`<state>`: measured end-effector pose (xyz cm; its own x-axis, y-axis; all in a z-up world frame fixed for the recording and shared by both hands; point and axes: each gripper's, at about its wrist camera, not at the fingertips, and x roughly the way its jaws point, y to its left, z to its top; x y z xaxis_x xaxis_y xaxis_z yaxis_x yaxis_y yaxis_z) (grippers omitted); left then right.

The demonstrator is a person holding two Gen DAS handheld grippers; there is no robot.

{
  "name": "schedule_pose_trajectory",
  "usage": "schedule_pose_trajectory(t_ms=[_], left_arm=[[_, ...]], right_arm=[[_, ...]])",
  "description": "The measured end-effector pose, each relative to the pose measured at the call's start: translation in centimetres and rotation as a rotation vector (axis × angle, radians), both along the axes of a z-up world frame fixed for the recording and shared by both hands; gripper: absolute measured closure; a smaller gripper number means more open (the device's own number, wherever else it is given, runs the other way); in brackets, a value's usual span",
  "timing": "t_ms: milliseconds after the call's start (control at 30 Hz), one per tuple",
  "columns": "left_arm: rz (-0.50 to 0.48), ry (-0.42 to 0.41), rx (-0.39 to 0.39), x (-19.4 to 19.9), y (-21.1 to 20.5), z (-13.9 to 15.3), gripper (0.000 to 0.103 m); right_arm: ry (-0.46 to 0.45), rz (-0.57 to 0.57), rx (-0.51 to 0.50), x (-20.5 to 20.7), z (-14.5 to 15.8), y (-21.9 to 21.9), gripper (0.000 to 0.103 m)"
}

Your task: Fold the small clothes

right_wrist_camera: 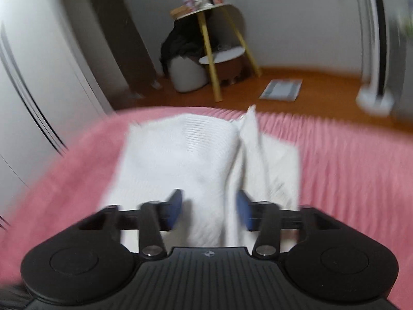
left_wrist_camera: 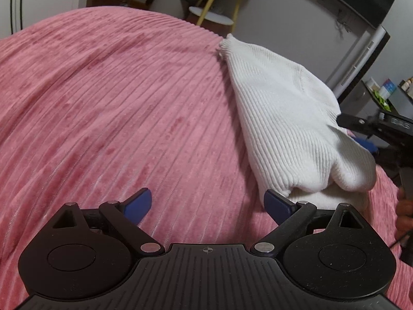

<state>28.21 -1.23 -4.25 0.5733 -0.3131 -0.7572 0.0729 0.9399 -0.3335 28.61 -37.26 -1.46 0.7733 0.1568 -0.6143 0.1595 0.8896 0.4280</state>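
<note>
On the pink ribbed bedspread [left_wrist_camera: 116, 98], the left tool [left_wrist_camera: 207, 205] gapes wide and empty beside the white knit garment [left_wrist_camera: 284, 118], while the right tool [right_wrist_camera: 209, 210] stands half open astride its fold without gripping.

One white knitted garment [left_wrist_camera: 289, 118] lies on one pink ribbed bedspread [left_wrist_camera: 116, 103], partly between the right gripper's two blue fingers [right_wrist_camera: 244, 210]; beyond the fingers stands one yellow-legged side table [right_wrist_camera: 206, 33].

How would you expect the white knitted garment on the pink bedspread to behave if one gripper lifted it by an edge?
The white knitted garment would probably droop; its folds already bulge softly. Its ribbed knit likely grips pads, and may drag on the corded pink bedspread.
</note>
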Motion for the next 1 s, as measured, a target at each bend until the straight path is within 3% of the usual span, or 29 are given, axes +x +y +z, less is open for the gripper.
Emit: schedule_pose_trajectory(t_ms=[67,167,233,267,300,400,500,600,667,767,867,1000], left_arm=[[-0.002,-0.003,0.002,-0.1,-0.2,0.0,0.006],[-0.005,-0.007,0.004,-0.2,-0.6,0.2,0.006],[-0.017,-0.015,0.005,-0.5,-1.0,0.3,0.006],[-0.028,-0.018,0.002,-0.5,-1.1,0.3,0.006],[-0.038,-0.020,-0.004,-0.6,-1.3,0.3,0.006],[-0.044,-0.029,0.001,-0.8,-1.8,0.1,0.006],[-0.057,-0.039,0.024,-0.9,-2.3,-0.1,0.006],[-0.060,-0.044,0.028,-1.0,-2.5,-0.2,0.005],[-0.063,-0.048,0.029,-1.0,-2.5,-0.3,0.003],[-0.069,-0.056,0.039,-1.1,-2.6,-0.5,0.003],[-0.067,-0.055,0.043,-1.3,-2.7,-0.3,0.003],[-0.043,-0.049,0.007,-1.7,-2.6,0.1,0.003]], right_arm=[[0.018,0.014,0.100,-0.6,-0.5,-0.9,0.049],[0.077,0.038,0.163,-0.7,-1.8,-1.3,0.050],[0.112,0.030,0.201,-0.3,-2.6,-1.3,0.058],[0.109,0.021,0.194,-0.3,-2.7,-1.1,0.077],[0.095,0.009,0.164,-0.3,-2.3,-0.9,0.082],[-0.005,0.002,0.003,-1.5,-0.2,0.7,0.085],[-0.099,-0.024,-0.215,-3.1,1.5,3.2,0.086],[-0.116,-0.065,-0.384,-4.4,0.8,4.6,0.085],[-0.051,-0.067,-0.368,-4.0,-0.9,4.2,0.085],[-0.034,-0.024,-0.472,-3.5,-3.3,4.7,0.081],[-0.003,-0.060,-0.424,-3.4,-1.9,4.0,0.056],[-0.031,-0.103,-0.362,-5.8,-0.3,3.5,0.055]])
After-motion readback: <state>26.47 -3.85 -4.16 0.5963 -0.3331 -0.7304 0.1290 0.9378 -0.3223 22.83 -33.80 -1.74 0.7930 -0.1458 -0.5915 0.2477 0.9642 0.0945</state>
